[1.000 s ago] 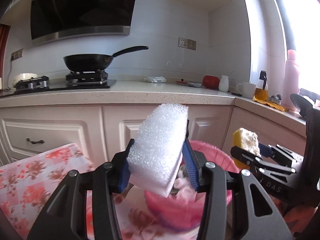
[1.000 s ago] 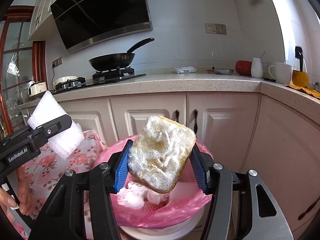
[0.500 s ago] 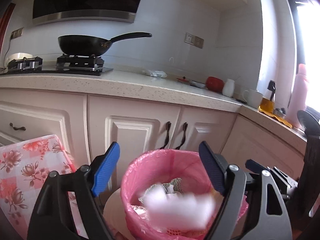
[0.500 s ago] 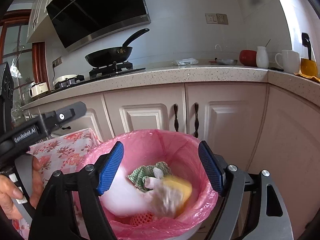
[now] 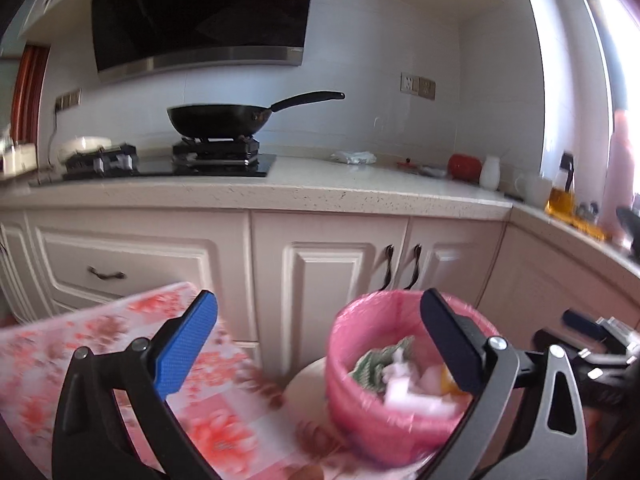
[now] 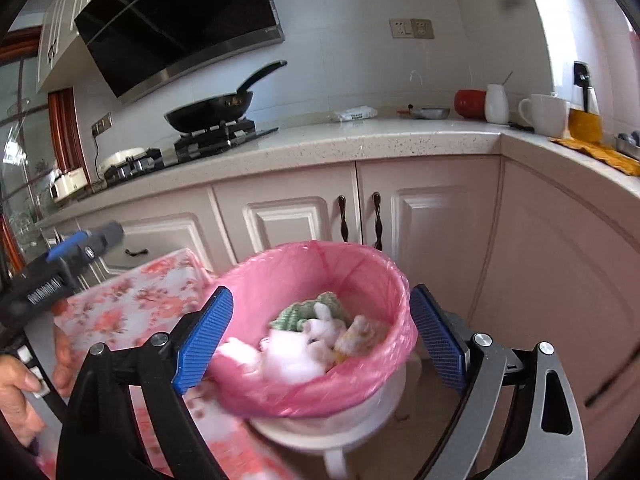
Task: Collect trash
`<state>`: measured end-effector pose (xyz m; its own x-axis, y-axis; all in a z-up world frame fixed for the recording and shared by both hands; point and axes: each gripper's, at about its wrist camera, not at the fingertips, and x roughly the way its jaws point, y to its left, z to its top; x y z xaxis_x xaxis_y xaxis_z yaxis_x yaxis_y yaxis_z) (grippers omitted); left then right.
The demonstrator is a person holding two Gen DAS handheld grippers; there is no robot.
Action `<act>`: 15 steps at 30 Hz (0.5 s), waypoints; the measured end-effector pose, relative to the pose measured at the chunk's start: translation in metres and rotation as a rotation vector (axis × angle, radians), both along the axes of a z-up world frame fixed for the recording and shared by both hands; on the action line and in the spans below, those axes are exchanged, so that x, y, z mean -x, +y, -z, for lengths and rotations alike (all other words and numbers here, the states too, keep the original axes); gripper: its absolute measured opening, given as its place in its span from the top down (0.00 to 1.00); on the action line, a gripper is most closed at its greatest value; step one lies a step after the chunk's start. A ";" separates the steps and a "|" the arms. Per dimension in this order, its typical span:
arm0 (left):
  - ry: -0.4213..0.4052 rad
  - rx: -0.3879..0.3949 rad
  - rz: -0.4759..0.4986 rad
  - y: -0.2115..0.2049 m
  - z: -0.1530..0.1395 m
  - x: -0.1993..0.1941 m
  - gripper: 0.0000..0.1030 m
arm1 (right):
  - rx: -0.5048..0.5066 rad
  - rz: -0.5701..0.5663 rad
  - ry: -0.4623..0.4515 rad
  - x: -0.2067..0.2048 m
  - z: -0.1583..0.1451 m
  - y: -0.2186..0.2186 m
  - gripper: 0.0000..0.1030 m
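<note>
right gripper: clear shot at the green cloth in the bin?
Probably yes. The right gripper is open and empty above the pink-lined bin; the green cloth lies partly under white foam.

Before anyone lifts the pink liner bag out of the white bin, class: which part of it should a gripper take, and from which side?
Take the pink liner bag by its folded-over rim, coming from above with one finger inside and one outside. The rim lies thin and open round the top of the white bin, while the body is packed with trash and would probably slip or tear.
</note>
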<state>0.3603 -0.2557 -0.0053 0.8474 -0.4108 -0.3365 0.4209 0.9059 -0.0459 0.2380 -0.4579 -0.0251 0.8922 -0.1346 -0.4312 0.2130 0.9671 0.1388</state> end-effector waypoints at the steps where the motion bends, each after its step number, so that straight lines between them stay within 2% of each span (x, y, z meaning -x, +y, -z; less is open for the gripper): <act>1: 0.002 -0.013 0.001 0.004 -0.006 0.008 0.05 | -0.005 0.006 -0.005 0.007 -0.004 0.004 0.18; 4: -0.009 0.000 -0.009 0.019 -0.018 0.034 0.05 | -0.009 0.038 -0.030 0.037 -0.018 0.027 0.18; 7: -0.029 0.031 0.021 0.042 -0.029 0.072 0.05 | -0.015 0.071 -0.021 0.060 -0.022 0.047 0.18; 10: -0.027 0.064 0.011 0.066 -0.033 0.102 0.05 | 0.029 0.091 0.003 0.082 -0.020 0.071 0.18; 13: -0.014 0.062 -0.029 0.088 -0.033 0.127 0.05 | 0.082 0.059 0.037 0.100 -0.015 0.098 0.18; 15: -0.015 0.052 -0.060 0.100 -0.031 0.142 0.05 | 0.078 0.018 0.046 0.107 -0.013 0.109 0.18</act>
<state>0.2179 -0.1553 0.0260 0.8757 -0.3760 -0.3029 0.3673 0.9260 -0.0877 0.1315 -0.3489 -0.0121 0.8688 -0.1848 -0.4594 0.2345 0.9707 0.0530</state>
